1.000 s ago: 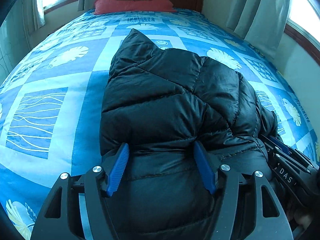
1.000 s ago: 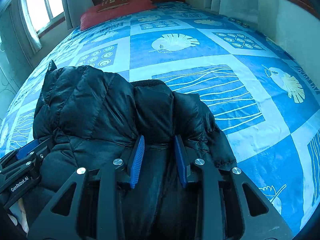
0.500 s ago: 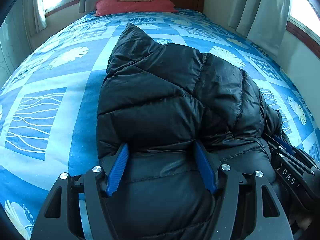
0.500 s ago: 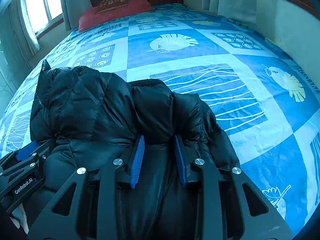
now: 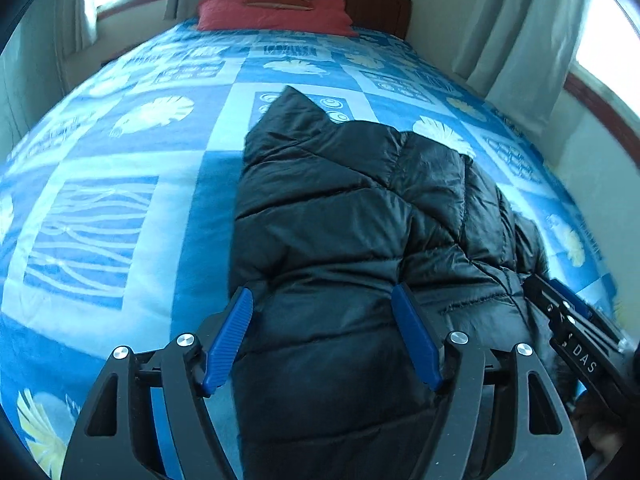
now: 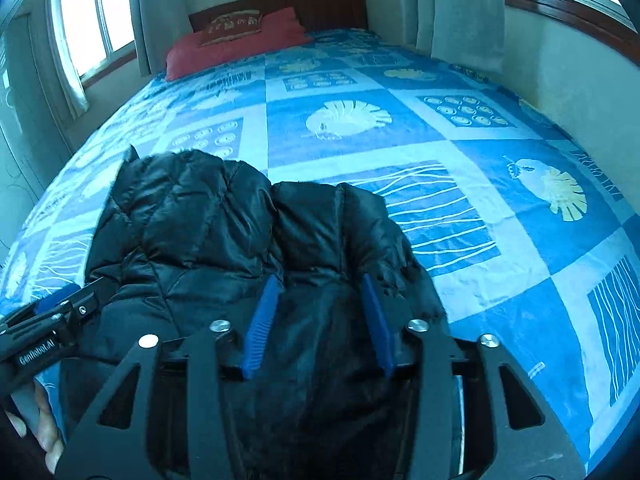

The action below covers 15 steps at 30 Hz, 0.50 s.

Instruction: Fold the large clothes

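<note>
A black puffer jacket (image 5: 352, 216) lies folded in a bundle on the blue patterned bed cover (image 5: 120, 184); it also shows in the right wrist view (image 6: 208, 216). My left gripper (image 5: 322, 300) is open, its blue pads (image 5: 230, 332) straddling the jacket's near left part. My right gripper (image 6: 320, 286) is open, its pads (image 6: 262, 322) set around the jacket's near right part. Each gripper shows at the edge of the other view: the right one in the left wrist view (image 5: 576, 344), the left one in the right wrist view (image 6: 48, 332).
Red pillows (image 5: 276, 10) lie against a wooden headboard (image 6: 320, 4) at the far end. Curtains (image 5: 516, 28) and windows (image 6: 92, 20) flank the bed. A wall (image 6: 580, 76) runs close along the right side. Open bed cover (image 6: 500, 208) lies right of the jacket.
The right gripper's pads have spread wider apart on the jacket. Both cameras have lifted and pulled back a little, so the jacket sits lower and farther in view. The left gripper stays open.
</note>
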{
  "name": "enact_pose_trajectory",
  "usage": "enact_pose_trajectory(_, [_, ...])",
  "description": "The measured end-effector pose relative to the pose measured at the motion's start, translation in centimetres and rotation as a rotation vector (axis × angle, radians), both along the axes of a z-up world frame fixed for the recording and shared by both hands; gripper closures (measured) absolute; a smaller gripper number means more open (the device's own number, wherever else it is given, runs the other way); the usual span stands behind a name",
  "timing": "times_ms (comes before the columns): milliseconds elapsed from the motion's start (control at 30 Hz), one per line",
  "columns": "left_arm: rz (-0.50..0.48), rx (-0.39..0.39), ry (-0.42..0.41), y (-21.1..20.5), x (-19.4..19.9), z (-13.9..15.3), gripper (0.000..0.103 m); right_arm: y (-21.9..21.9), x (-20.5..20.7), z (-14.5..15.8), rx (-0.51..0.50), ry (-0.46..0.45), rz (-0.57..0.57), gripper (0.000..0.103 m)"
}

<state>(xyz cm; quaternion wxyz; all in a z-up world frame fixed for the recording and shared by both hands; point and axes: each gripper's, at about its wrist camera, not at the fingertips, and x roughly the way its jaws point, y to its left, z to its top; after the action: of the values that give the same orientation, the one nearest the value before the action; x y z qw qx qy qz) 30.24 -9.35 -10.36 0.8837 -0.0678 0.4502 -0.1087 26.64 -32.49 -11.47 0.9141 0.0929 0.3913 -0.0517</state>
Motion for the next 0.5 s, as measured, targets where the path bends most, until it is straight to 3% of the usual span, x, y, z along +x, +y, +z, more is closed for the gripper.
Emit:
enact_pose_trajectory(133, [0.068, -0.101, 0.034, 2.6, -1.2, 0.5, 0.031, -0.7, -1.5, 1.0, 0.008, -0.010, -0.029, 0.042])
enact_pose_trajectory(300, [0.142, -0.213, 0.057, 5.3, -3.7, 0.1, 0.031, -2.5, -3.1, 0.2, 0.089, 0.027, -0.043, 0.032])
enact_pose_trajectory(500, [0.240, -0.433, 0.155, 7.2, -4.9, -3.0, 0.027, -4.2, -3.2, -1.9, 0.202, 0.047, -0.087, 0.027])
